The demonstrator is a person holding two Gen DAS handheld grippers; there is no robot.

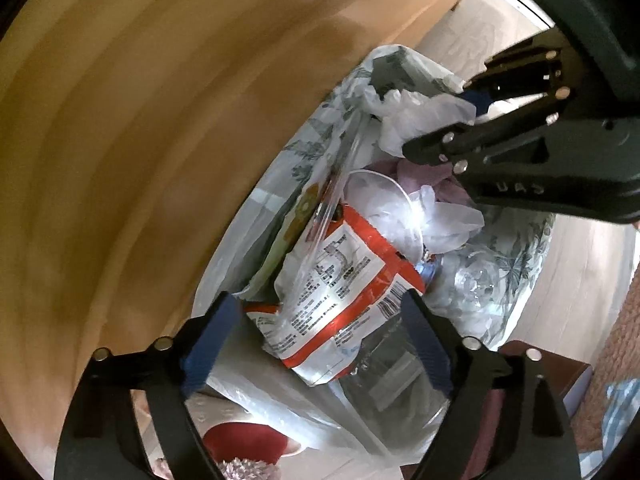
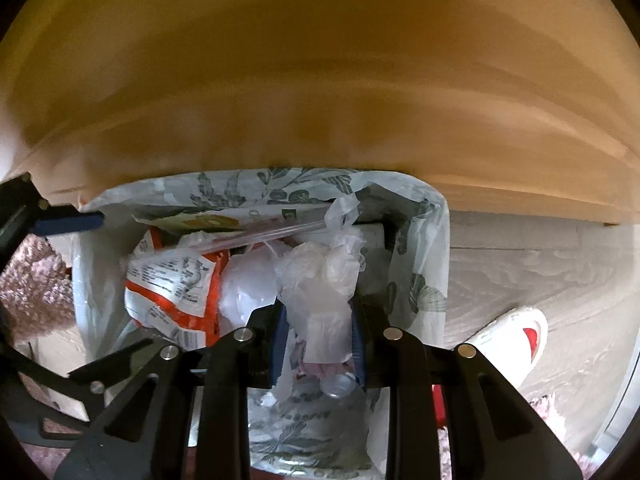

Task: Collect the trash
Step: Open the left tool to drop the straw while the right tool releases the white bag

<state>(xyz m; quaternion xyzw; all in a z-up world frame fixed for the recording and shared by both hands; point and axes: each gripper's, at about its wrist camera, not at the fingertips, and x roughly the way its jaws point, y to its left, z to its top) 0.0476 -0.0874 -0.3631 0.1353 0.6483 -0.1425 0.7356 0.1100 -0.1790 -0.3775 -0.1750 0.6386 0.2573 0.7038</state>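
Blue-padded fingers (image 1: 210, 344) of the left gripper (image 1: 320, 344) fill the bottom of the left wrist view, jaws spread wide with nothing between the pads; they hang straight above the orange-and-white snack wrapper (image 1: 344, 284), which lies on top of the rubbish in the bin. My read: that wrapper has gone in and this hand is free.

Over to the right gripper (image 2: 320, 332) — jaws narrow, pinched on a crumpled white plastic bag (image 2: 320, 280), held right over the bin's opening and pointing down into it. Looks like it's poised there so the plastic drops inside and not on the floor; the release is not yet made. From the left wrist view, that same gripper comes in from the upper right with the white plastic bunched at its tip.

The bin itself wears a leaf-printed liner (image 2: 280, 192) folded over its rim, and it's packed: wrapper, a clear plastic sleeve (image 2: 260, 232), more white film, a small crushed bottle lower down. Getting full, so the new piece may sit high.

Around it: a tan wooden panel (image 2: 320, 80) just behind the bin, blurred; pale wood-grain floor (image 2: 540, 272) to the side; a white shoe with a red mark (image 2: 516, 336) on that floor; a fuzzy pink rug (image 2: 32, 280) at the edge.
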